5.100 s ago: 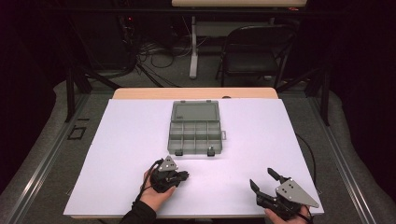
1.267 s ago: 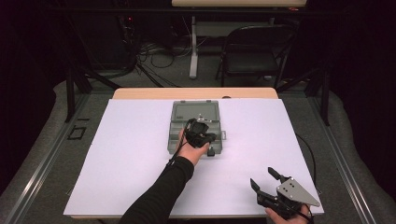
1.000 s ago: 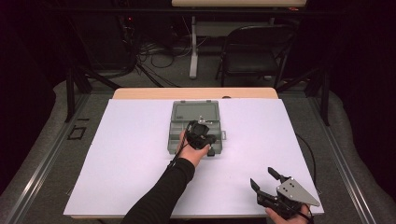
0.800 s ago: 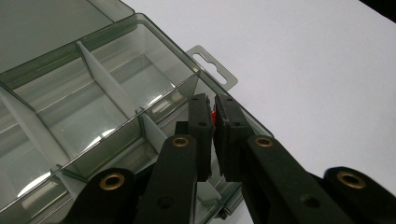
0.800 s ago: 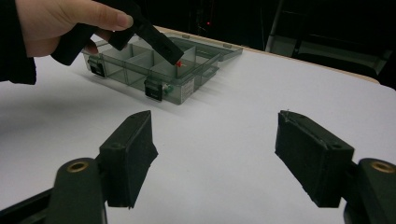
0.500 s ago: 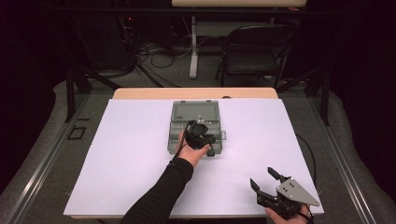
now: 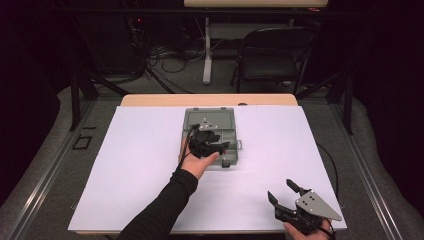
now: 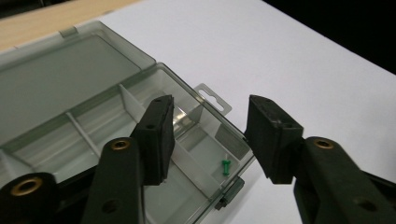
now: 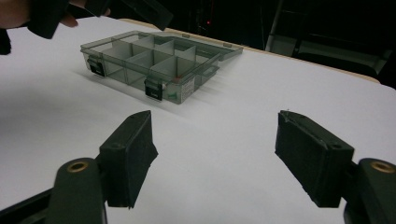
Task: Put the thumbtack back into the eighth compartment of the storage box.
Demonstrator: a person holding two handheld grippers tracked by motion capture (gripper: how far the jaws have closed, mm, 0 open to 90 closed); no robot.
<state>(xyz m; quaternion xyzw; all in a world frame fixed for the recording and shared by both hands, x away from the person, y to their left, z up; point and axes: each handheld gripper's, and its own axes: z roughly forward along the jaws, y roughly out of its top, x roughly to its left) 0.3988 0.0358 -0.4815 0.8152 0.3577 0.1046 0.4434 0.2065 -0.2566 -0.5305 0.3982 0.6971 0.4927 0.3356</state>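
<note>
Pin (image 8: 226,166) stands upright, head up, in box (image 8: 140,70) corner compartment

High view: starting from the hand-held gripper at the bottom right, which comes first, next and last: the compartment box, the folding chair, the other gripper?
1. The left hand-held gripper, up and left of the right hand-held gripper, jaws open above the box.
2. The compartment box, mid-table under that gripper; too close to call against it.
3. The folding chair, on the floor beyond the table's far edge.

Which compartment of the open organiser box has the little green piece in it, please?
The corner compartment beside the box's hang tab and front latch; the green piece lies in it, while the other compartments look empty.
</note>
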